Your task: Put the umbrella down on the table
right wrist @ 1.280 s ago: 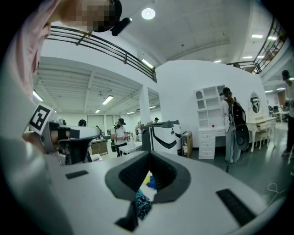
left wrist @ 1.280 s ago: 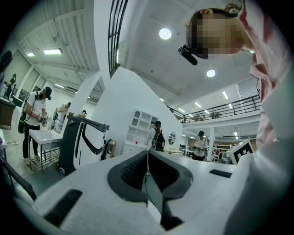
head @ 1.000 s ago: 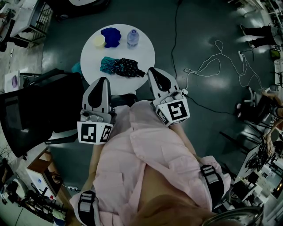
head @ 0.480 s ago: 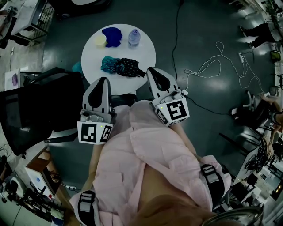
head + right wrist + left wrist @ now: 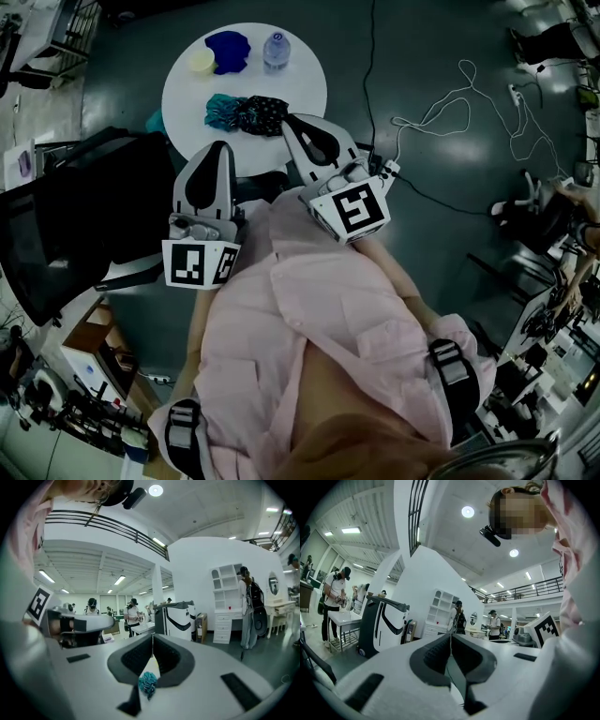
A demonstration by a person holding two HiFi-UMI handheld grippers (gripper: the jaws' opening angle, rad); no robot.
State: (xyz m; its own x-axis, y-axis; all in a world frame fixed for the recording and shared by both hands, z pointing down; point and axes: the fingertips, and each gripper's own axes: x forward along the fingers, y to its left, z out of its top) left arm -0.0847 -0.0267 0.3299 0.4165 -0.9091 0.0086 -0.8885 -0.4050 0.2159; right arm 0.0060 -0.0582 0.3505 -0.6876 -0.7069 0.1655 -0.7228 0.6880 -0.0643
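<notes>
Left gripper [image 5: 221,150] and right gripper [image 5: 292,122] both closed, empty; umbrella [image 5: 246,114] lies on table [image 5: 302,86] at twelve o'clock.

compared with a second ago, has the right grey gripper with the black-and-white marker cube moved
Yes. The right gripper has moved forward and leftward toward the round white table; its tip now lies further over its rim.

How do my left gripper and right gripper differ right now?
The left gripper points straight at the table; the right gripper angles inward toward the umbrella. In the head view the right gripper's tip sits beside the umbrella, while the left gripper's tip stops short of it. The right gripper's own view shows teal fabric under its jaws; the left gripper's shows none. Both have jaws closed on nothing.
</notes>
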